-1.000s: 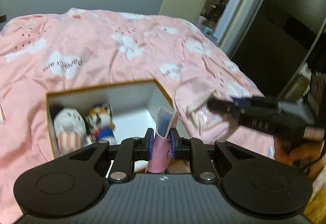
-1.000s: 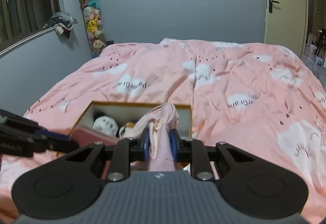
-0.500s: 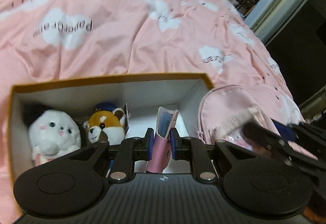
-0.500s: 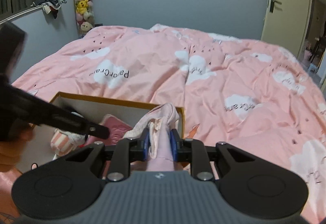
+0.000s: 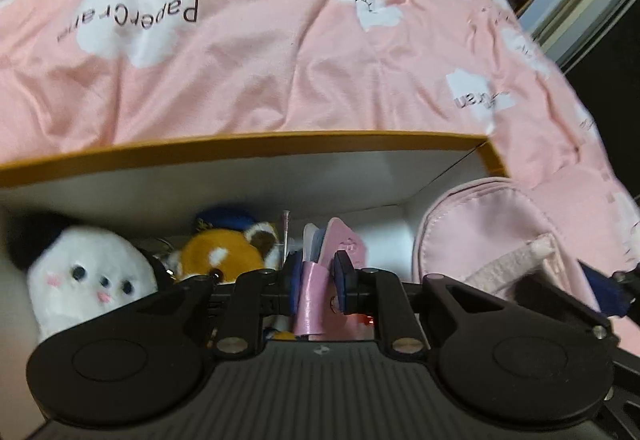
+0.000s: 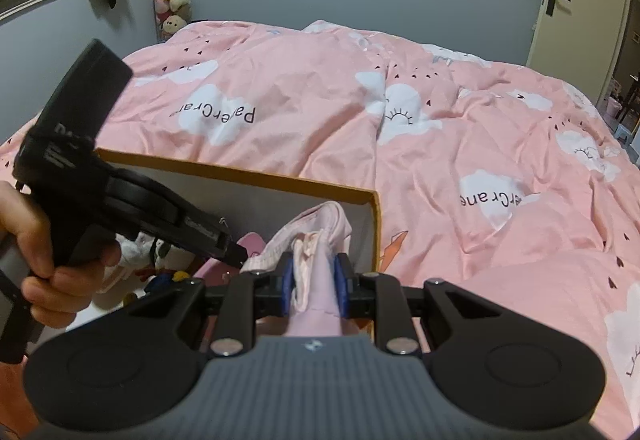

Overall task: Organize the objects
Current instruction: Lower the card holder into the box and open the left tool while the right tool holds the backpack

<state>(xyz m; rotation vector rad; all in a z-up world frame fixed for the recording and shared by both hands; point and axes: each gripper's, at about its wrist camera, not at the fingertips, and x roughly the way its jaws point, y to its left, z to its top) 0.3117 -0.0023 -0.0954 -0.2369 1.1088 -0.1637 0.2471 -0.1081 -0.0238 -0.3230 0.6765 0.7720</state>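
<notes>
The left claw [image 5: 316, 282] was closed narrowly on a small pink pouch [image 5: 310, 300], low in the frame centre, over the white box [image 5: 240, 175]. The right claw [image 6: 314, 282] gripped a pink bag [image 6: 320, 240] at the box's right end.

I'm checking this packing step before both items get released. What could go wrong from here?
1. The pink pouch, held by the right claw, sits at the box corner; released there, it may drape over the rim.
2. The pink card holder in the left claw hangs close beside the fox plush and could land on it.
</notes>
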